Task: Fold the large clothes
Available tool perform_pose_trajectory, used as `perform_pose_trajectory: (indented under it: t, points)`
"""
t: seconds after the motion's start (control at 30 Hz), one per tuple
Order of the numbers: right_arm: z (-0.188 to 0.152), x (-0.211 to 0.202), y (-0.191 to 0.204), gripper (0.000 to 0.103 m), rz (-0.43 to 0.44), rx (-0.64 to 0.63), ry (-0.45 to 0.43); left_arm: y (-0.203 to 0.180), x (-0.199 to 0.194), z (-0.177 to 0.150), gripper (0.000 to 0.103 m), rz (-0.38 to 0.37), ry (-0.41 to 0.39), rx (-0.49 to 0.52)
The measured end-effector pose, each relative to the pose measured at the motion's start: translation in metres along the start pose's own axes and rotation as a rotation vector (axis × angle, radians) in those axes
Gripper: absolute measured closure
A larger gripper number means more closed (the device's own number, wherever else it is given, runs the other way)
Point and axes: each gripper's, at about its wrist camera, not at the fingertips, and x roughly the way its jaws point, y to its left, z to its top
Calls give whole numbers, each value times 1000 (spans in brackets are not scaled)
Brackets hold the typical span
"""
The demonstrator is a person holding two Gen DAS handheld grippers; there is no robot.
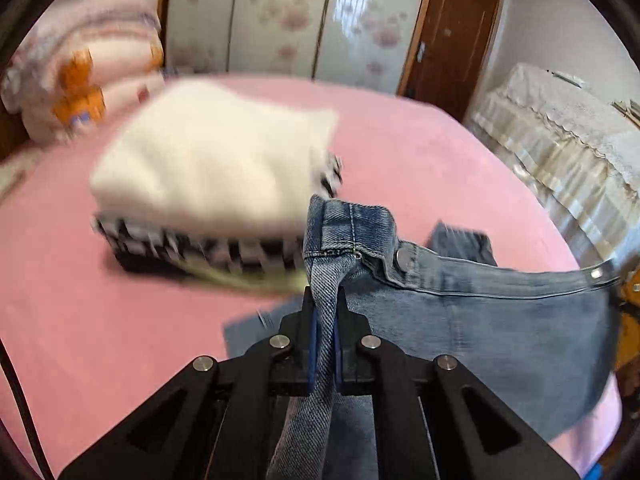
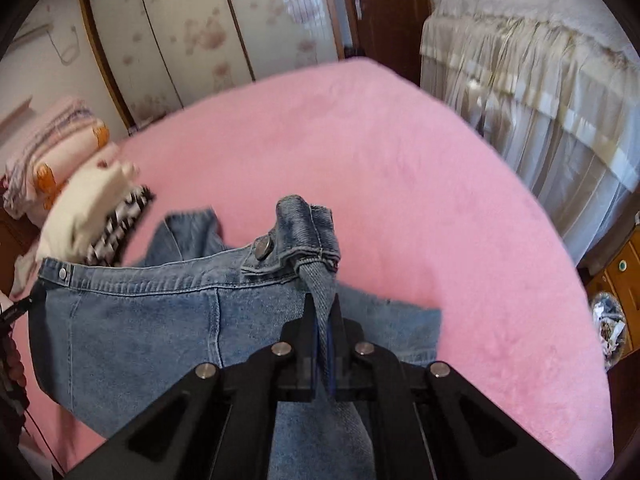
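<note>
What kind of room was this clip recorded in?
Most likely a home bedroom. There is a bed with a pink cover, sliding wardrobe doors with a floral print, stacked quilts in the corner, and a brown wooden door.

The jeans point(image 1: 480, 320) are faded blue denim, a coarse twill weave with raised stitched seams and dull silver metal snap buttons point(image 1: 405, 258). Both the left gripper point(image 1: 324, 300) and the right gripper point(image 2: 322, 304) are matt black plastic with brushed metal pins and blue pads. The bed point(image 2: 400, 160) wears a pink, fuzzy, matt cover. The white garment point(image 1: 208, 152) on the folded stack looks soft and fluffy. The door point(image 1: 448, 36) is brown wood with a slight sheen; the wardrobe panels point(image 1: 280, 16) are glossy and floral-printed.
</note>
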Motion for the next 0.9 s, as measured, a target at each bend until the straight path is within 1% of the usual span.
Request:
perform_pose_trajectory:
  t: [0.07,0.1,0.13,0.2,0.27,0.3,0.33,0.4,0.43,0.47,0.53,0.57,0.63,0.67,0.7,0.73,0.77,0.8,0.83,0.87,0.9]
  points:
    - [11,-7,2,100,-10,11,-59,0,10,6,99,18,-16,-7]
    - [16,-6,1,100,-10,20,-76,-1,15,7,99,28,-18,-2]
    - [21,0,2,100,-9,27,-80,-3,26,7,99,49,-18,8]
    - [25,23,9,100,-40,16,-69,-6,50,3,99,83,-1,25]
    - [19,62,12,100,-105,-13,-17,-19,84,-12,99,117,38,50]
    - [16,77,11,100,-126,-12,14,-23,102,-22,99,146,63,88]
    - [7,103,7,100,-167,-11,74,-25,112,-31,97,164,83,111]
    - [-15,142,-8,99,-214,23,187,-24,132,-47,94,199,126,140]
    - [-23,148,-13,99,-209,36,195,-20,138,-53,92,208,132,133]
    - [-27,148,-12,99,-221,26,166,-16,140,-54,90,210,124,113]
    - [-29,148,-10,99,-239,6,156,-10,143,-52,83,196,132,85]
    - [-28,148,-9,98,-241,0,159,-8,144,-51,82,193,143,73]
    - [-25,144,-12,93,-224,2,175,-4,139,-46,74,179,161,54]
    - [-23,141,-12,89,-219,8,188,-4,134,-42,71,169,177,48]
    - [-21,134,-13,83,-217,18,209,-1,129,-39,64,153,186,44]
    - [-19,127,-14,80,-209,26,219,-1,120,-36,57,126,188,40]
    - [-17,117,-16,74,-188,35,220,-1,106,-33,53,91,182,38]
    - [-15,105,-15,66,-157,43,209,-1,92,-30,45,73,173,39]
    - [-15,89,-15,61,-126,44,189,1,79,-28,42,61,163,38]
    - [-16,79,-11,54,-119,37,176,3,66,-27,35,50,150,32]
    - [-18,65,-9,53,-119,26,158,8,49,-26,32,49,141,16]
